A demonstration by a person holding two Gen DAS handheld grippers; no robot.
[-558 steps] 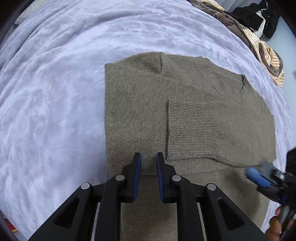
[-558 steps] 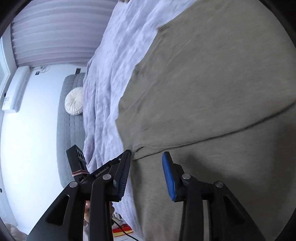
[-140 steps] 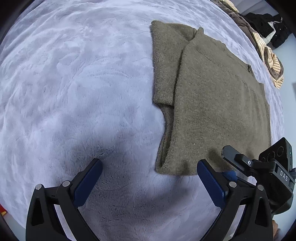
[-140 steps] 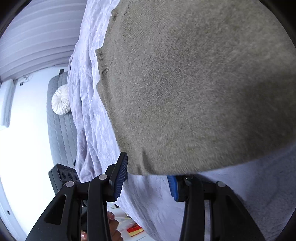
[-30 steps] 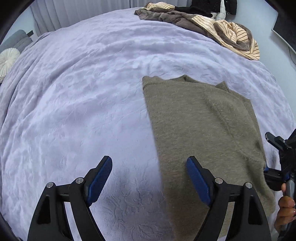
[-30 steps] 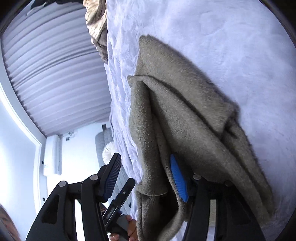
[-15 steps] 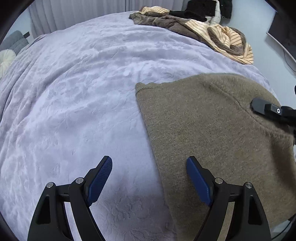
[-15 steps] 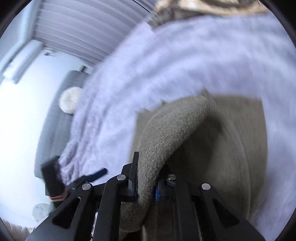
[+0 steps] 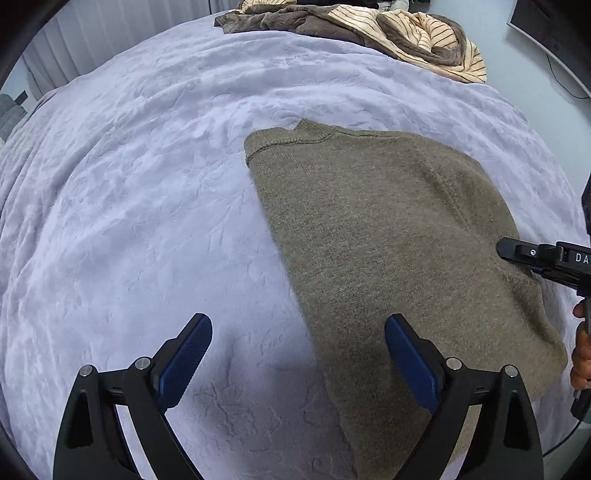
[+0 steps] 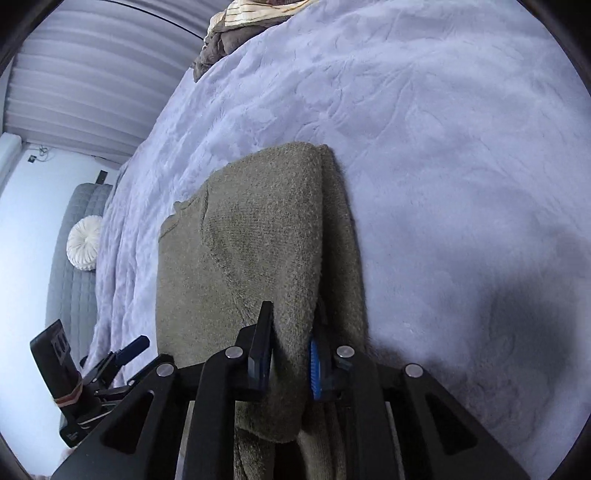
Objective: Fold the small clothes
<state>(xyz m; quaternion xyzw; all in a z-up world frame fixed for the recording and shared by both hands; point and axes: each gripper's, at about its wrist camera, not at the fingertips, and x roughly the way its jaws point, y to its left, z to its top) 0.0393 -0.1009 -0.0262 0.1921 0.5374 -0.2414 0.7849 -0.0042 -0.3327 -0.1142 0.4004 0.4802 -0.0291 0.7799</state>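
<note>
An olive-brown knit sweater (image 9: 388, 236) lies folded on the lavender blanket (image 9: 129, 203), right of the middle in the left wrist view. My left gripper (image 9: 297, 343) is open and empty, just above the sweater's near left edge. My right gripper (image 10: 290, 350) is shut on the sweater's (image 10: 266, 240) folded right edge, with several layers between the jaws. It also shows in the left wrist view (image 9: 532, 258) at the sweater's right side.
A pile of brown and striped cream clothes (image 9: 388, 29) lies at the far edge of the bed. A grey sofa with a round white cushion (image 10: 84, 243) stands beyond the bed. A dark screen (image 9: 554, 33) is at the far right.
My right gripper has brought the pinched sweater edge down onto the bed, so the sweater now lies flatter. My left gripper has stayed open and hardly moved.
</note>
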